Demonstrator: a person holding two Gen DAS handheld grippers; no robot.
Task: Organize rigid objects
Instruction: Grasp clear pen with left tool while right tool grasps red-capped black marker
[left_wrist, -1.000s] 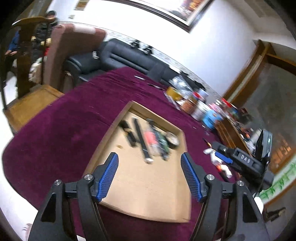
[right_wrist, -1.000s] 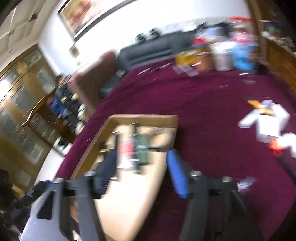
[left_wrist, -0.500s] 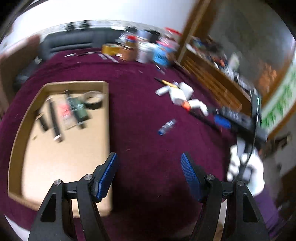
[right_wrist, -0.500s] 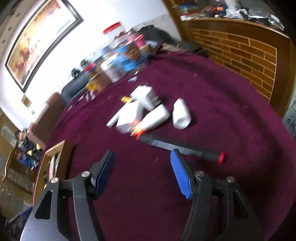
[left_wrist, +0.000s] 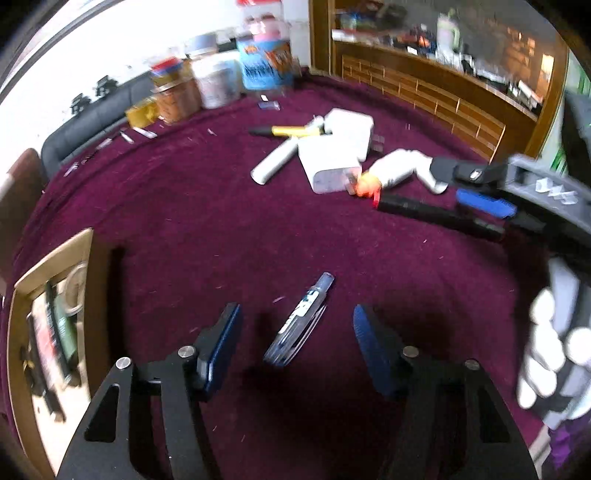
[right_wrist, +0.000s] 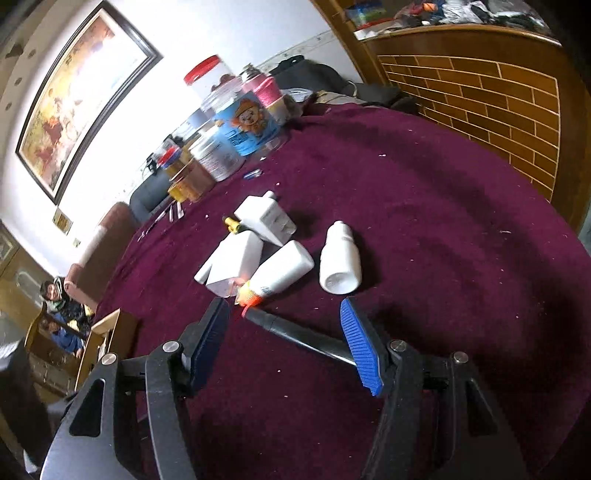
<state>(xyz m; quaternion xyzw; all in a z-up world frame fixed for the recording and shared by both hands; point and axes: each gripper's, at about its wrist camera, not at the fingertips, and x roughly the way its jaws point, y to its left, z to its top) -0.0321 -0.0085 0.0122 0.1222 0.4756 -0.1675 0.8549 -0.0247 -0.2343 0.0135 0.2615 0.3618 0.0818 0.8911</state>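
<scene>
Hovering over the dark red velvet tablecloth (left_wrist: 229, 206), both grippers frame one thing each.

Left wrist view: the left gripper (left_wrist: 297, 334) has just been closing its jaws; the slim transparent pen with blue print (left_wrist: 300, 320) lies between them, pads not touching it. The shallow cardboard tray (left_wrist: 55, 254) sits at left. Right wrist view: the right gripper (right_wrist: 284, 341) is half open around the long black cylinder with a red tip (right_wrist: 295, 334), untouched, near the white plastic bottles (right_wrist: 340, 258).

Pen (left_wrist: 299, 325) right of tray (left_wrist: 22, 321)
</scene>
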